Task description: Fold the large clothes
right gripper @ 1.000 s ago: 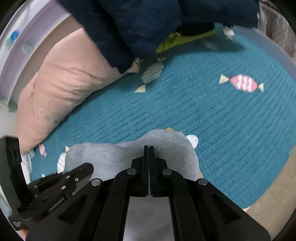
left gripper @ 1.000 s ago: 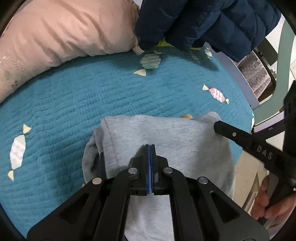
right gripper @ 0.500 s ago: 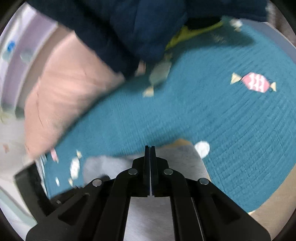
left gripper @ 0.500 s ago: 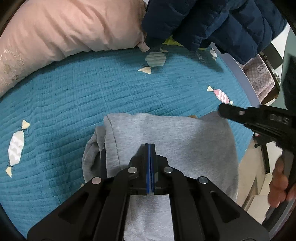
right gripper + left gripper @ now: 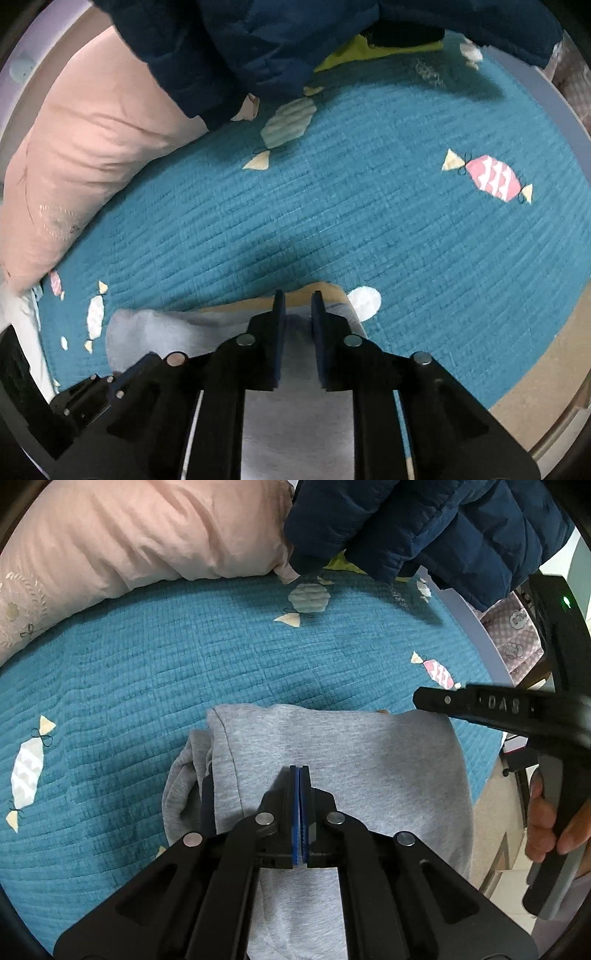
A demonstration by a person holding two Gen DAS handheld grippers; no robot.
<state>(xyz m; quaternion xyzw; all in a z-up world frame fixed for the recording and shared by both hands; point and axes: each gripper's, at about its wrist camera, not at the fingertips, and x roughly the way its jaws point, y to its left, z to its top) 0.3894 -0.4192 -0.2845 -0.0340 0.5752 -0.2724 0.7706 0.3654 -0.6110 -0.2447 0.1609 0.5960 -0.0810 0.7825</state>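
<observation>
Grey garment (image 5: 332,768): folded into a compact block, lying on the teal quilted bedcover (image 5: 147,672) near its front edge. The top layer is smooth, with a stitched hem running down its left side. A looser fold of the same grey cloth bulges out from under that left edge.

Left gripper (image 5: 300,775): blue pads pressed flat together, no gap visible. The tips sit over the middle of the grey block, pointing steeply down. No cloth is seen pinched between the pads; whether the tips touch the fabric cannot be told.

Right gripper (image 5: 297,299): jaws are opening, with a clear gap between the two dark pads. The grey garment (image 5: 295,339) shows through the gap and below it, but the pads do not press on it. The tips stand at the garment's far right corner, where a tan edge shows just beyond. In the left wrist view this tool enters from the right, its finger (image 5: 443,701) reaching the upper right corner of the garment, and a hand (image 5: 546,827) wraps its handle.

Surroundings: the bedcover carries candy-shaped patches. A pink pillow (image 5: 122,542) lies along its far left side. A navy padded jacket (image 5: 424,524) is heaped at the far end, with a yellow-green scrap (image 5: 354,51) showing under it.
</observation>
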